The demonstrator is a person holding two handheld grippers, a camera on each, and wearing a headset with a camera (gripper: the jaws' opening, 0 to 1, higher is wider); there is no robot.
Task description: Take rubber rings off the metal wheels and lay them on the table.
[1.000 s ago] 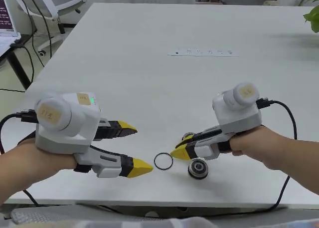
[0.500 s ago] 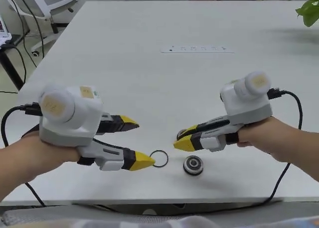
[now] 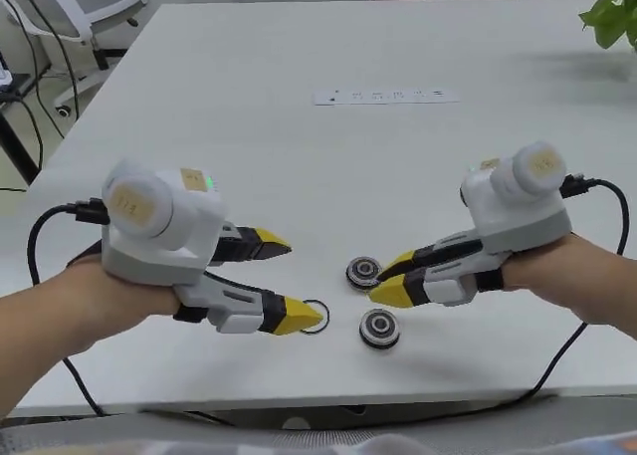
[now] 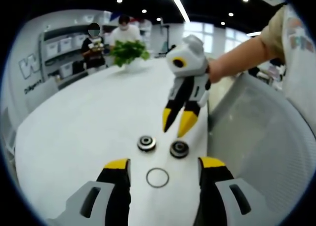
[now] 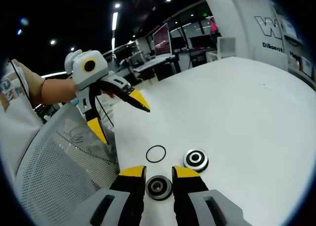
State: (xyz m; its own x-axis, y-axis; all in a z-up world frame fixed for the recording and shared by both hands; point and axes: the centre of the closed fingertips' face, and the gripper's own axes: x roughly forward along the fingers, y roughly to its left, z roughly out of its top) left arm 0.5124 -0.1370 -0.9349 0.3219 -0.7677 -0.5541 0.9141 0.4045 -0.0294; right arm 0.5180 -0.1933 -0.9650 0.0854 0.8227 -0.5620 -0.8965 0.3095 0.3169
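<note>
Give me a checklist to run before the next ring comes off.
1. Loose rubber ring lies flat on the table: ok.
2. Left gripper is open and empty, with the ring lying by its tips: ok.
3. Right gripper is narrowly open and lined up on the near wheel: ok.
4. Right jaws touch that wheel: cannot tell.
5. Far wheel lies flat, ungripped: ok.
6. A rubber ring is on either wheel: cannot tell.
</note>
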